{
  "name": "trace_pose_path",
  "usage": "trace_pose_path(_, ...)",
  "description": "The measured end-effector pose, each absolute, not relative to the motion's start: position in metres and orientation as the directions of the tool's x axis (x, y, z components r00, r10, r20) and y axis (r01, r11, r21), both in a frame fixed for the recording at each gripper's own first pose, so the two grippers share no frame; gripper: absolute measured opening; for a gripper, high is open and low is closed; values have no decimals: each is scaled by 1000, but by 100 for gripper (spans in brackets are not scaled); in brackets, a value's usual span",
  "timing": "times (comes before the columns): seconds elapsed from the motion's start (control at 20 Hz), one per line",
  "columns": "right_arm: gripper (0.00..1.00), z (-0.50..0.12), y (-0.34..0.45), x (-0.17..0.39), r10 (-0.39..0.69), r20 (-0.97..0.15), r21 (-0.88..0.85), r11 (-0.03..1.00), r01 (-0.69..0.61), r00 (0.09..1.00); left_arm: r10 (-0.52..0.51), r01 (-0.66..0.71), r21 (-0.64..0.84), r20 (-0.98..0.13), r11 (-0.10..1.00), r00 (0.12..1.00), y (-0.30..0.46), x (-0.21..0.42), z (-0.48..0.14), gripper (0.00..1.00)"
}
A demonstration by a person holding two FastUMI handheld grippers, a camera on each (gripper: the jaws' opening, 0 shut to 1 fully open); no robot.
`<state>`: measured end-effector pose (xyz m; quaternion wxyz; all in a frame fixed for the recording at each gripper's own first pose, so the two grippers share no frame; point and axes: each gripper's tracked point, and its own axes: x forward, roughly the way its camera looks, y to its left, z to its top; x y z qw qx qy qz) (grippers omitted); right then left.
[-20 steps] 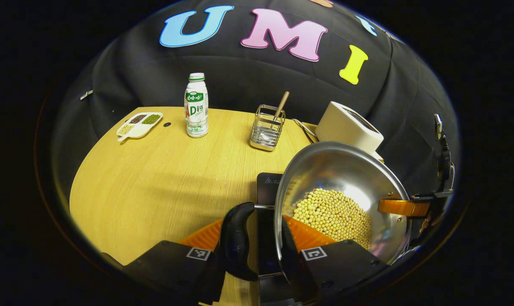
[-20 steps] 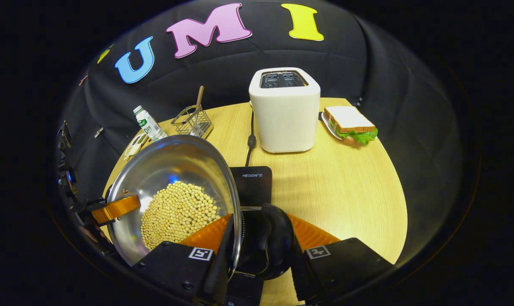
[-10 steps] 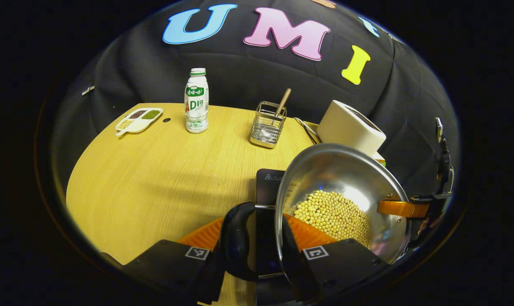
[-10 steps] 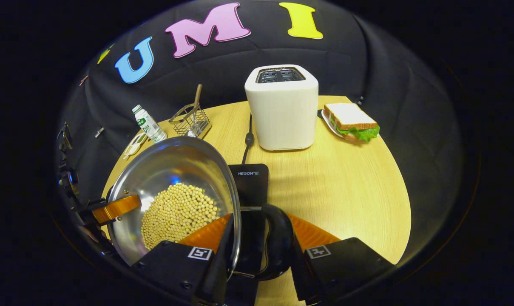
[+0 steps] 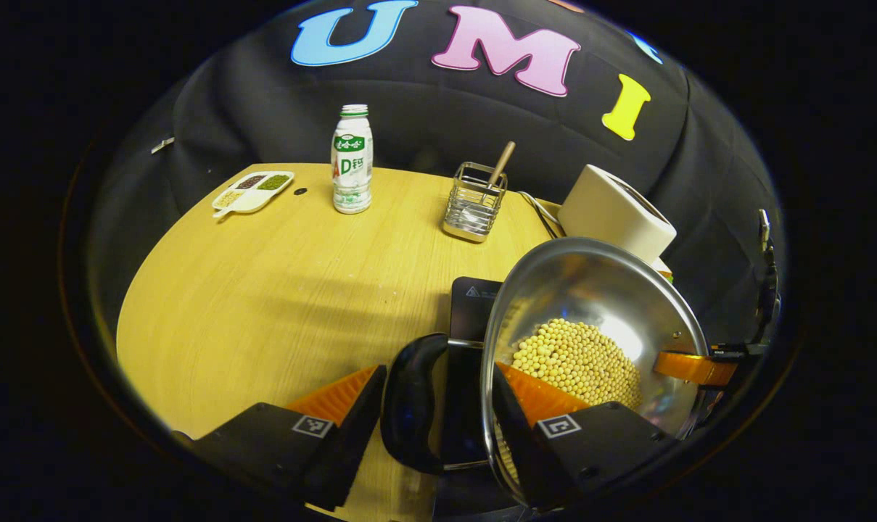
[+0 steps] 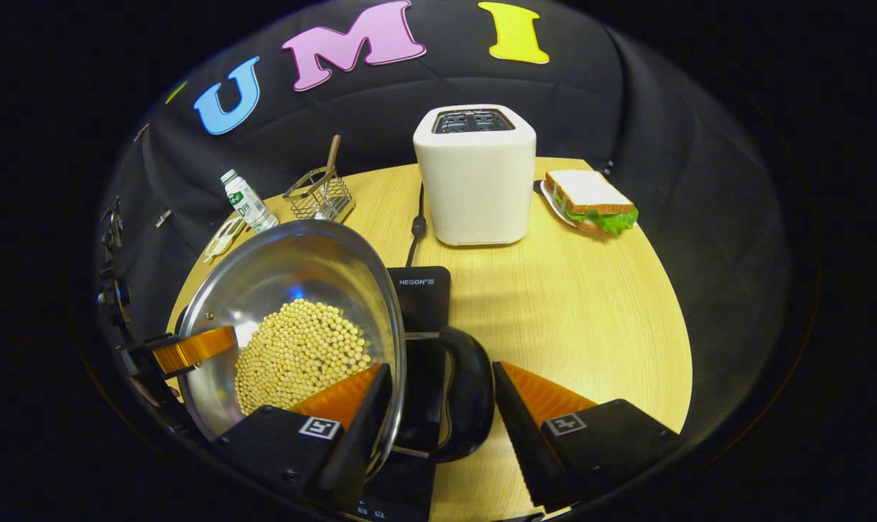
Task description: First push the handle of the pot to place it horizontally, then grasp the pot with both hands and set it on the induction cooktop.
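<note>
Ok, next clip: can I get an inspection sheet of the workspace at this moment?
Surface: wooden table, bare in front.
Job's things: steel pot holding soybeans, over the black induction cooktop; whether they touch is hidden.
Clutter: bottle, divided dish, wire caddy, toaster, sandwich.
Grippers: left gripper and right gripper both open, each straddling a black side handle and the rim.
Cables: toaster cord runs towards the cooktop.
Surroundings: black cloth wall.
</note>
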<state>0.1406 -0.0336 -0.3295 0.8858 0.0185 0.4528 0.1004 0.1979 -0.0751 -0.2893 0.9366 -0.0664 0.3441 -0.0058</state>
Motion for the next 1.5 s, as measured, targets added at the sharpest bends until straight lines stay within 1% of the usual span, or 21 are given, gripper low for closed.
trace_pose_path(0.05,91,-324,-36,140,189,-792,120,981,-155,581,-72,-29,-148,-634,989,770,-78,195,-288,97)
trace_pose_path(0.1,100,-319,-37,139,182,-783,117,982,-146,594,-95,-19,-174,-621,985,778,-83,191,-281,97)
trace_pose_path(0.2,99,-301,-36,132,172,-763,113,985,-133,623,-120,-3,-201,-597,980,793,-87,179,-269,95)
trace_pose_path(0.35,99,-262,-38,118,151,-711,106,989,-108,687,-122,15,-198,-545,980,829,-83,159,-239,96)
trace_pose_path(0.5,99,-210,-30,100,149,-633,117,988,-96,760,-113,44,-164,-439,985,891,-72,133,-182,96)
trace_pose_path(0.65,99,-152,-25,88,129,-507,93,991,-95,852,-114,84,-107,-310,991,944,-62,103,-122,95)
trace_pose_path(0.8,99,-108,-12,65,147,-393,114,987,-110,908,-119,102,-85,-215,991,969,-50,70,-77,95)
trace_pose_path(0.9,99,-79,-15,50,122,-308,96,991,-97,944,-120,107,-93,-150,990,981,-44,50,-51,95)
trace_pose_path(1.0,98,-49,-18,35,90,-196,72,994,-77,976,-95,91,-52,-79,994,992,-27,31,-29,95)
trace_pose_path(1.05,99,-40,-18,27,73,-160,66,996,-64,984,-85,84,-31,-52,996,995,-22,22,-25,95)
trace_pose_path(1.25,99,-36,-23,-9,18,-114,54,998,-12,993,-78,77,29,19,997,997,-11,-20,-15,95)
trace_pose_path(1.35,99,-32,-22,-28,16,-96,48,999,-11,995,-43,41,38,55,998,998,-2,-37,-13,95)
trace_pose_path(1.5,98,-31,-27,-47,-16,-78,28,999,18,997,9,-14,39,117,999,993,9,-60,-9,95)
